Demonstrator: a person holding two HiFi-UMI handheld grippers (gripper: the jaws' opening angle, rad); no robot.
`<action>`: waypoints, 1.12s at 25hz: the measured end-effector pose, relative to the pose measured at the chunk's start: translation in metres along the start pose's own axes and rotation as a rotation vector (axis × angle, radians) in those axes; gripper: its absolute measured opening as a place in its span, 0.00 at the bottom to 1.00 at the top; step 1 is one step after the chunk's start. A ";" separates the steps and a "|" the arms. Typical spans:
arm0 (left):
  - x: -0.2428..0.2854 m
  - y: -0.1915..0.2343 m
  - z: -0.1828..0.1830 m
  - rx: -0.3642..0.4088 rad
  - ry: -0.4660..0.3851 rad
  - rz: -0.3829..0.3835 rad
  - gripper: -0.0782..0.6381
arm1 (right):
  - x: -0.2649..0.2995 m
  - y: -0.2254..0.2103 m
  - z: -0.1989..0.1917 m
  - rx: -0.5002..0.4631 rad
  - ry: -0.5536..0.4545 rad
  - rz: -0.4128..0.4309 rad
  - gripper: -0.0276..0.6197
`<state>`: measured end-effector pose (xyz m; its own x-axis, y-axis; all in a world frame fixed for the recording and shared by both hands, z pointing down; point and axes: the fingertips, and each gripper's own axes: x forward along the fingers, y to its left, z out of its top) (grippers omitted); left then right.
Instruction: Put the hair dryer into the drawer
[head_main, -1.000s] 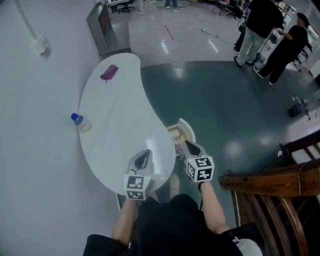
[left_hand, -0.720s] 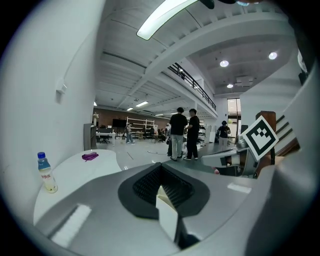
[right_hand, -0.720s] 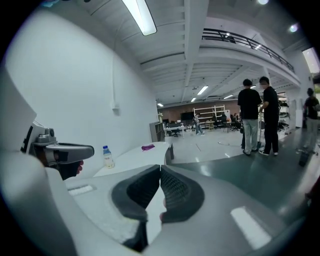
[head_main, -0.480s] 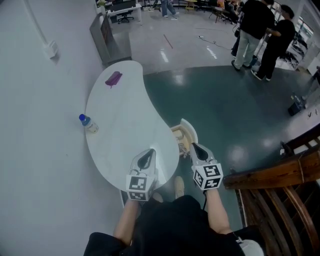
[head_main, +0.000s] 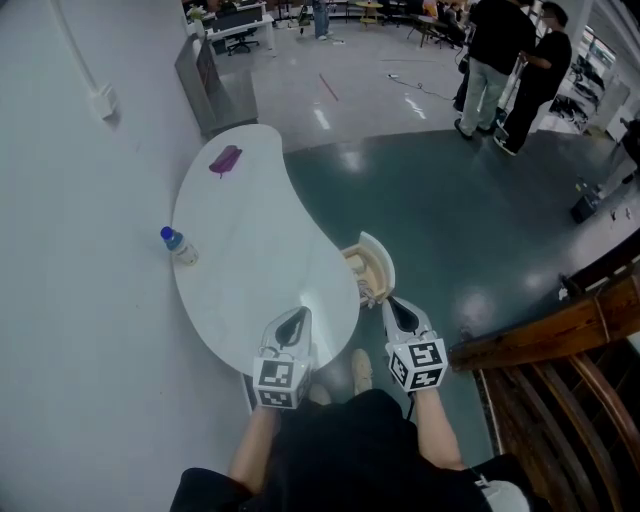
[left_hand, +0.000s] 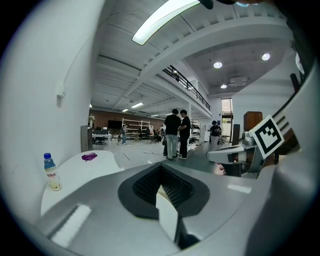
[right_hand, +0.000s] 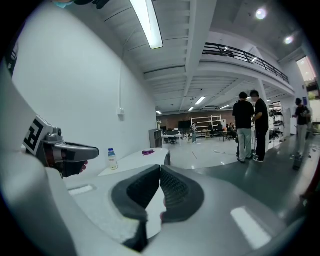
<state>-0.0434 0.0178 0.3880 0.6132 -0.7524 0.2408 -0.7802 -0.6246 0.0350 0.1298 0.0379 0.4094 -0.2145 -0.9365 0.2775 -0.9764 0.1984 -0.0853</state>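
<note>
Hair dryer (head_main: 225, 158), purple, is shown lying at the far end of the white table (head_main: 250, 240), outside the drawer (head_main: 372, 268), which is pulled open beside the near edge; its contents cannot be made out. Left gripper (head_main: 292, 318) and right gripper (head_main: 400, 310) are closed, empty.

The left tongs (head_main: 291, 322) and right tongs (head_main: 402, 312) are hanging side by side near the body, pointing slightly downward, jaws together, gripping nothing.

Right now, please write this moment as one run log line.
left gripper: shut, empty | right gripper: shut, empty | hair dryer: far end of table, untouched | drawer: open
</note>
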 end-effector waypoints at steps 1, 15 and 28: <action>-0.002 -0.001 0.000 0.000 -0.001 -0.002 0.12 | -0.002 0.002 -0.001 -0.002 0.000 0.001 0.05; -0.008 0.002 0.002 -0.012 -0.010 0.006 0.12 | -0.003 0.013 -0.001 -0.025 0.009 0.020 0.05; -0.003 0.001 0.003 -0.012 -0.007 0.005 0.12 | 0.001 0.011 0.000 -0.028 0.014 0.029 0.05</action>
